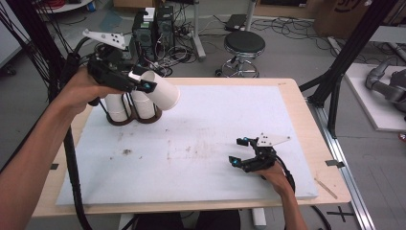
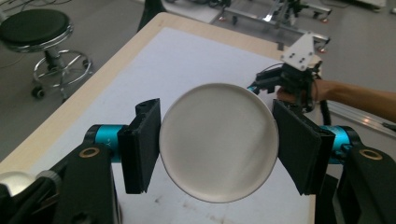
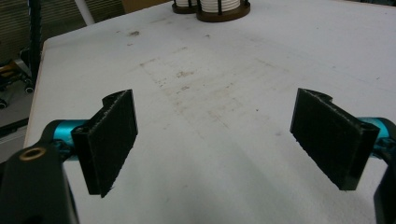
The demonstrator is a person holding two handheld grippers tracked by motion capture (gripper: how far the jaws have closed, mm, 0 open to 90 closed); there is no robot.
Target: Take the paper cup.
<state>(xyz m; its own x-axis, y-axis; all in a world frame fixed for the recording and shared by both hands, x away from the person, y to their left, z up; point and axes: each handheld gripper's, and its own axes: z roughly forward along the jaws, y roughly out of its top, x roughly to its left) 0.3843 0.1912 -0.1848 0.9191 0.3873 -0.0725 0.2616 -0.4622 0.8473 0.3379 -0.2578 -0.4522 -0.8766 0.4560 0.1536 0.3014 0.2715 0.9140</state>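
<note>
Gripping a white paper cup (image 1: pixel 162 89), the left gripper (image 1: pixel 143 86) holds it lifted and tipped on its side, just above and to the right of the cup rack (image 1: pixel 131 117). In the left gripper view the cup's round base (image 2: pixel 217 140) faces the camera, w/ both black pads (image 2: pixel 142 144) pressed against its sides, so the jaws are closed on it. The rack, a dark wire holder w/ brown round bases, sits at the far left part of the white mat (image 1: pixel 215 115) and has upright white cups (image 1: pixel 116 106) in it. Right gripper (image 1: pixel 241 151) rests low over the mat, well apart from the rack, toward the near right corner; a hand (image 1: pixel 275 172) holds it from behind. In the right gripper view its jaws stand wide apart w/ nothing between them, bare stained mat beneath, and the rack at the far top edge (image 3: pixel 219 10). Beyond the table, behind the rack's side of the room, a black stool (image 1: pixel 244 45) stands on the floor.
</note>
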